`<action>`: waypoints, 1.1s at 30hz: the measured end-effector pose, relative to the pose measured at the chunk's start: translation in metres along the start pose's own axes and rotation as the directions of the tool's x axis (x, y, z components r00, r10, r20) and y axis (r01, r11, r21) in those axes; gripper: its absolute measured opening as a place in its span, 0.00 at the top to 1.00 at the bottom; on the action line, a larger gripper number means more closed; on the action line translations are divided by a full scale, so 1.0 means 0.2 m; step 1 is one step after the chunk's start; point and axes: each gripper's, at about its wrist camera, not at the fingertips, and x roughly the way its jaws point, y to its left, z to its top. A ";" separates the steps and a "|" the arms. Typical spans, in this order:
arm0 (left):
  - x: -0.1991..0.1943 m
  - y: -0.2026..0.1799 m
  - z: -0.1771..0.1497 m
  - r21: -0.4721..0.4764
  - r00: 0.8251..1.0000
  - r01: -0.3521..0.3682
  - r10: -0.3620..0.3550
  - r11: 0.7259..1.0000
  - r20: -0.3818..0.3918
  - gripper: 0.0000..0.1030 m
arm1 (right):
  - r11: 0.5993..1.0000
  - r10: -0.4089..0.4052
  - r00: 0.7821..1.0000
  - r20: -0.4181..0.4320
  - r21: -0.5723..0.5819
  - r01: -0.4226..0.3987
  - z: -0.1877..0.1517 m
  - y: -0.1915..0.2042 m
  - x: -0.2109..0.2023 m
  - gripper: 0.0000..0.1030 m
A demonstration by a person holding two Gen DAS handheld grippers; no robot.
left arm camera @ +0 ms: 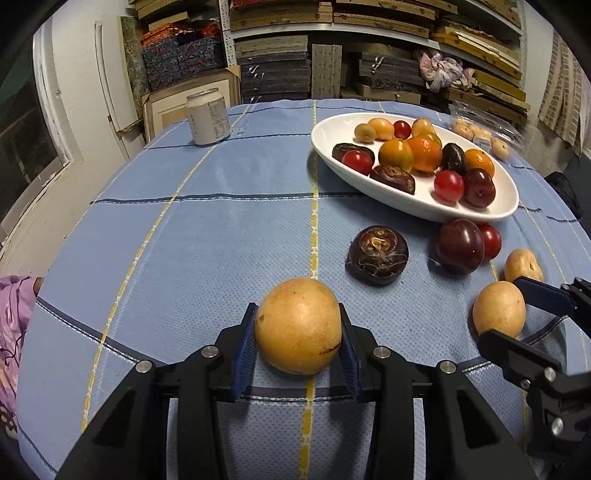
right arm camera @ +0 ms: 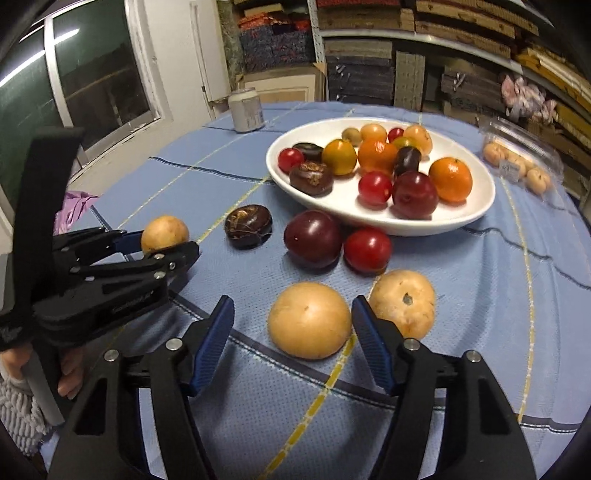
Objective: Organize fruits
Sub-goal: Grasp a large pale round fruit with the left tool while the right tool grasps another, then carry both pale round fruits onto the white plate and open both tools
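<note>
Yellow fruit (left arm camera: 298,325) clamped by left gripper (left arm camera: 298,345), stem-end rightward.

Storeroom, as we read it: metal shelving (left arm camera: 369,29) stacked with flat boxes (left arm camera: 273,70) and framed boards (left arm camera: 192,99); cloth-covered table (left arm camera: 221,221) squeezed beside window (right arm camera: 92,74).

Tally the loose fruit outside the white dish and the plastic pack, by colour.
tan-yellow fruit: 3
dark brown fruit: 1
dark purple fruit: 1
red fruit: 1
Total: 6
</note>
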 end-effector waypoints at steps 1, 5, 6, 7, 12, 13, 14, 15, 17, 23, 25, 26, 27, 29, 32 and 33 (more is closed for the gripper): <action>0.00 0.00 0.00 0.002 1.000 0.002 -0.002 1.000 -0.004 0.60 | 1.000 0.006 1.000 -0.023 0.010 -0.006 0.00 -0.01 0.03 0.38; 0.01 -0.01 0.00 0.004 1.000 0.002 -0.002 1.000 -0.006 0.60 | 1.000 0.013 0.998 -0.055 0.018 -0.012 0.01 -0.02 0.07 0.38; 0.01 -0.01 0.00 0.005 1.000 0.001 -0.001 1.000 -0.006 0.60 | 1.000 0.014 0.998 -0.056 0.019 -0.013 0.01 -0.02 0.07 0.41; 0.01 -0.01 0.00 0.007 1.000 0.000 0.000 1.000 -0.005 0.60 | 1.000 0.007 0.998 -0.054 0.023 -0.006 0.01 -0.03 0.07 0.43; 0.01 -0.02 -0.01 0.013 1.000 0.016 -0.016 1.000 -0.002 0.60 | 0.999 -0.004 0.999 -0.049 0.039 0.006 0.00 -0.05 0.05 0.55; 0.01 -0.02 -0.01 0.015 1.000 0.024 -0.024 1.000 -0.002 0.60 | 0.999 -0.003 0.999 -0.049 0.038 0.005 -0.01 -0.05 0.05 0.55; 0.00 -0.03 -0.01 0.021 0.999 0.036 -0.036 0.999 0.000 0.60 | 0.999 0.002 0.999 -0.049 0.041 0.000 0.00 -0.05 0.05 0.55; 0.00 -0.03 -0.01 0.026 0.999 0.047 -0.048 0.999 0.002 0.60 | 0.999 0.012 0.999 -0.047 0.050 -0.010 -0.01 -0.06 0.04 0.55; 0.00 -0.04 -0.02 0.029 0.998 0.065 -0.065 0.997 0.004 0.60 | 0.996 0.046 0.998 -0.041 0.082 -0.042 -0.02 -0.09 0.02 0.55; -0.11 0.02 0.03 -0.032 0.995 0.058 -0.055 0.998 0.088 0.60 | 0.971 0.100 0.992 0.078 0.209 -0.115 0.01 -0.23 -0.17 0.55; -0.16 0.04 0.11 -0.050 0.992 0.062 -0.056 0.997 0.116 0.60 | 0.952 0.097 0.978 0.182 0.268 -0.145 0.08 -0.33 -0.33 0.55; -0.17 0.04 0.17 -0.052 0.990 0.059 -0.052 0.997 0.131 0.60 | 0.951 0.084 0.974 0.209 0.276 -0.141 0.12 -0.36 -0.38 0.55; -0.19 0.04 0.23 -0.058 0.988 0.054 -0.045 0.997 0.148 0.60 | 0.952 0.062 0.968 0.243 0.276 -0.130 0.17 -0.39 -0.45 0.55; -0.21 0.04 0.36 -0.074 0.984 0.049 -0.036 0.996 0.177 0.60 | 0.956 0.022 0.951 0.307 0.271 -0.110 0.30 -0.43 -0.57 0.55; -0.18 0.01 0.56 -0.106 0.977 0.068 -0.045 0.992 0.210 0.60 | 0.954 -0.006 0.926 0.377 0.281 -0.108 0.47 -0.50 -0.66 0.55; -0.17 0.00 0.60 -0.113 0.976 0.072 -0.047 0.991 0.214 0.60 | 0.951 -0.008 0.920 0.391 0.288 -0.114 0.51 -0.53 -0.66 0.55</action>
